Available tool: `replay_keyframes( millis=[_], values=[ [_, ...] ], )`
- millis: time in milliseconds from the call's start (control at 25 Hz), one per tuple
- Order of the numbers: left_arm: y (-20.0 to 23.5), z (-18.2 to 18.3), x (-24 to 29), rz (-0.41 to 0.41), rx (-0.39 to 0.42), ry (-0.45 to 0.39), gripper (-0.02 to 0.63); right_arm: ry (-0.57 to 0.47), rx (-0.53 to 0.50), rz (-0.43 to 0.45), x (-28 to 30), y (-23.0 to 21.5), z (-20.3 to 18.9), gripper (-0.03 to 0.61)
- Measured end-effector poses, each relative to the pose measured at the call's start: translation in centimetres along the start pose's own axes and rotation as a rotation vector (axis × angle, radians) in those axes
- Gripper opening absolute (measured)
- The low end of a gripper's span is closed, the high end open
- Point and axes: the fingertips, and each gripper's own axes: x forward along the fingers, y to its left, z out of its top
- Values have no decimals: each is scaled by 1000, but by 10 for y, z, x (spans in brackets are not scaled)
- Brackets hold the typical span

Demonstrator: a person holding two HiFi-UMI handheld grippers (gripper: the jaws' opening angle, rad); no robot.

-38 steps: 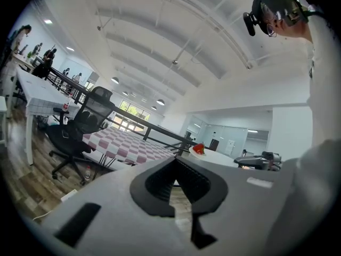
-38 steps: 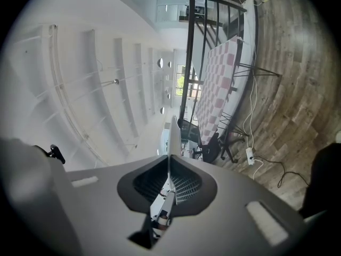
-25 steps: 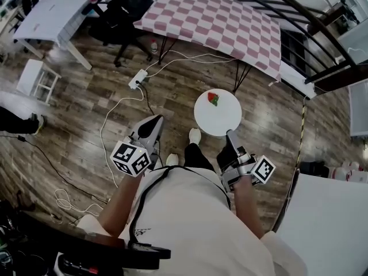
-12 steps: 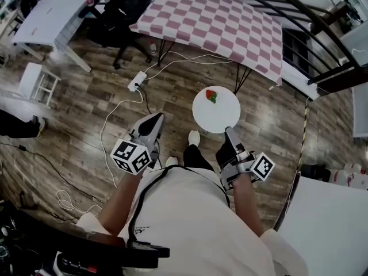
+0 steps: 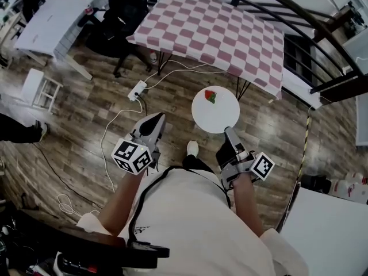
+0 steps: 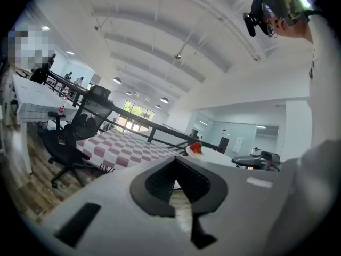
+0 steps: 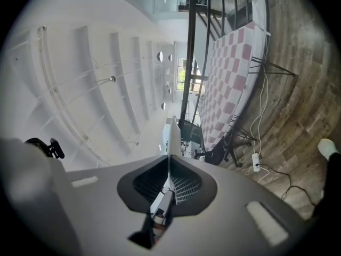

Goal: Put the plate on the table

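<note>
A round white plate (image 5: 217, 115) carrying a small red strawberry-like piece (image 5: 211, 96) is held level over the wooden floor. My right gripper (image 5: 229, 133) is shut on the plate's near rim. In the right gripper view the plate (image 7: 172, 137) shows edge-on, pinched between the jaws of the right gripper (image 7: 168, 169). My left gripper (image 5: 154, 121) hangs to the plate's left, shut and empty. The left gripper view has the left gripper (image 6: 175, 178) low in frame, with the plate (image 6: 216, 155) beyond it. The table with a red-and-white checked cloth (image 5: 213, 25) stands just ahead.
A black office chair (image 5: 123, 16) and a white desk (image 5: 52, 22) stand at the far left. A power strip with cables (image 5: 137, 89) lies on the floor in front of the table. A dark railing (image 5: 322, 33) curves behind. A white surface (image 5: 328, 229) sits at lower right.
The plate and both grippers have moved a little closer to the checked table. The grip on the plate is the same.
</note>
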Motion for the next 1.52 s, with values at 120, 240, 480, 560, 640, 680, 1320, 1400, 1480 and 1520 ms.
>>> replay_keyframes(
  millis=[120, 240, 480, 560, 640, 680, 1320, 1400, 1480, 1520],
  values=[
    [1, 8, 20, 14, 6, -1, 6, 10, 4, 4, 11, 0, 22, 23],
    [1, 16, 41, 34, 11, -10, 6, 34, 5, 7, 22, -2, 44, 21],
    [-3, 19, 78, 61, 15, -12, 6, 72, -1, 18, 38, -9, 83, 23],
    [-4, 23, 91, 69, 20, -19, 6, 84, -4, 21, 45, -12, 96, 21],
    [-5, 26, 103, 78, 20, -25, 6, 95, -5, 22, 50, -15, 108, 21],
    [-6, 27, 109, 81, 20, -27, 6, 100, -6, 19, 51, -17, 114, 23],
    [-16, 22, 181, 111, 14, 4, 6, 110, 22, -11, 57, -45, 189, 20],
    [-16, 22, 183, 118, 16, 9, 6, 111, 27, -13, 57, -47, 192, 20],
    [-13, 23, 186, 126, 19, 11, 6, 112, 28, -12, 60, -49, 197, 20],
    [-12, 23, 187, 129, 20, 12, 6, 111, 27, -12, 61, -50, 198, 20]
  ],
)
